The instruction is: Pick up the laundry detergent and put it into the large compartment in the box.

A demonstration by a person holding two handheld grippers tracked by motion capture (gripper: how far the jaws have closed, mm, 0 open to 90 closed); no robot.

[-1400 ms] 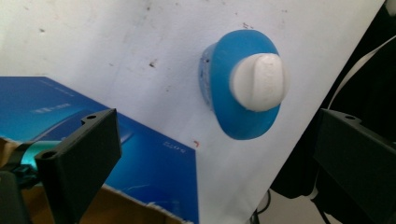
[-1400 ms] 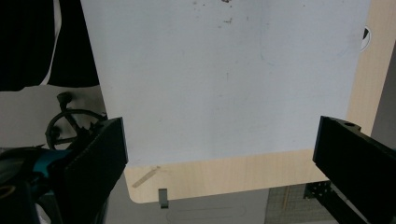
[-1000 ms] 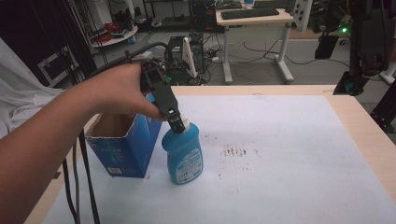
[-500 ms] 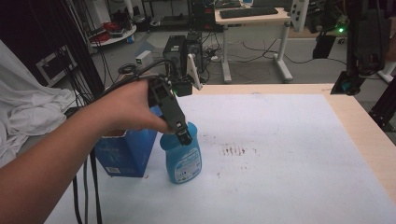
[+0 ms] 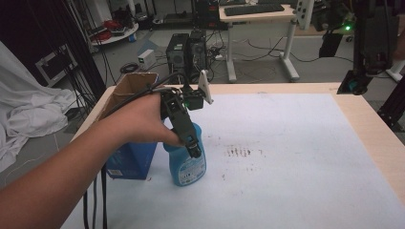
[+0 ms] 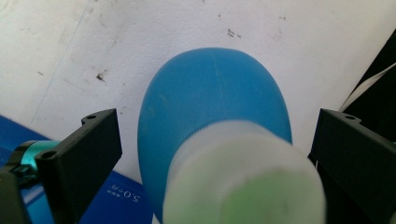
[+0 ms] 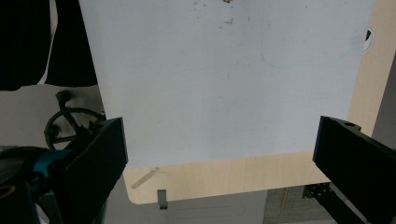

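While computers (image 5: 186, 47) sit beyond, stained white table (image 5: 296, 157), blue bottle (image 5: 186, 164), box (image 5: 129, 160)

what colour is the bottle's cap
White, on a blue bottle; the cap shows best in the left gripper view.

Between the black left gripper (image 6: 210, 154) jaws a blue bottle (image 5: 187, 160) with a whitish cap is showing, a blue box (image 5: 129, 152) beside it, white tabletop (image 5: 296, 162) stained with dark specks beyond.
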